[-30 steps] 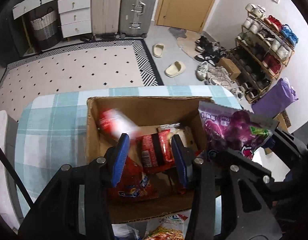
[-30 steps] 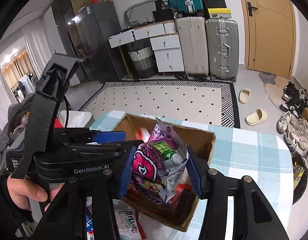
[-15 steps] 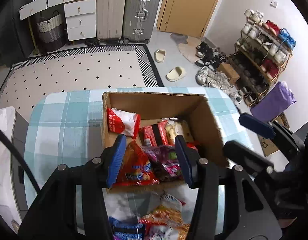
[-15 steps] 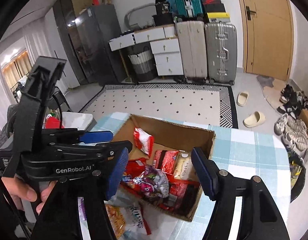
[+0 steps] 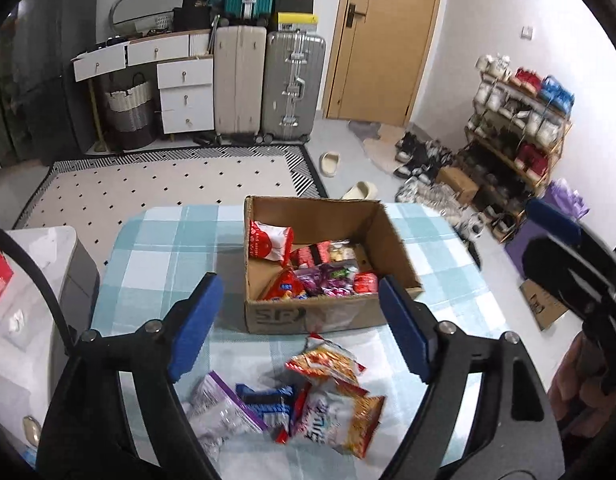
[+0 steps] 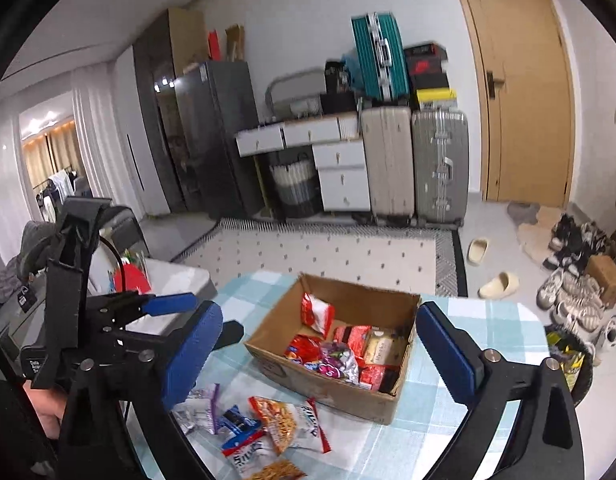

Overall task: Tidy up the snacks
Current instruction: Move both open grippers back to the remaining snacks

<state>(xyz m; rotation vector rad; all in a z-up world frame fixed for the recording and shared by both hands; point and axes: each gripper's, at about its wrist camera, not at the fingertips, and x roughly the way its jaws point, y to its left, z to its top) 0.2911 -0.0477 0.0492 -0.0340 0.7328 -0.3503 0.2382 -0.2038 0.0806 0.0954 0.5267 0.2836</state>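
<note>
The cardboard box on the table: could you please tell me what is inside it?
The box holds snack packets: a red-and-white bag leaning on its left wall, a purple bag and several red packets piled near the front. Whatever lies under that pile is covered.

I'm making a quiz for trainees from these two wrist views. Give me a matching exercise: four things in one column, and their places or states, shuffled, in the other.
Things:
1. purple candy bag
2. orange chip bag
3. red-and-white packet
4. left gripper

Places or states:
A. leaning in the cardboard box's far left corner
B. open, nothing between its fingers
C. on the tablecloth in front of the box
D. lying among red packs inside the box

Pairs: 1-D, 2-C, 3-A, 4-B
</note>
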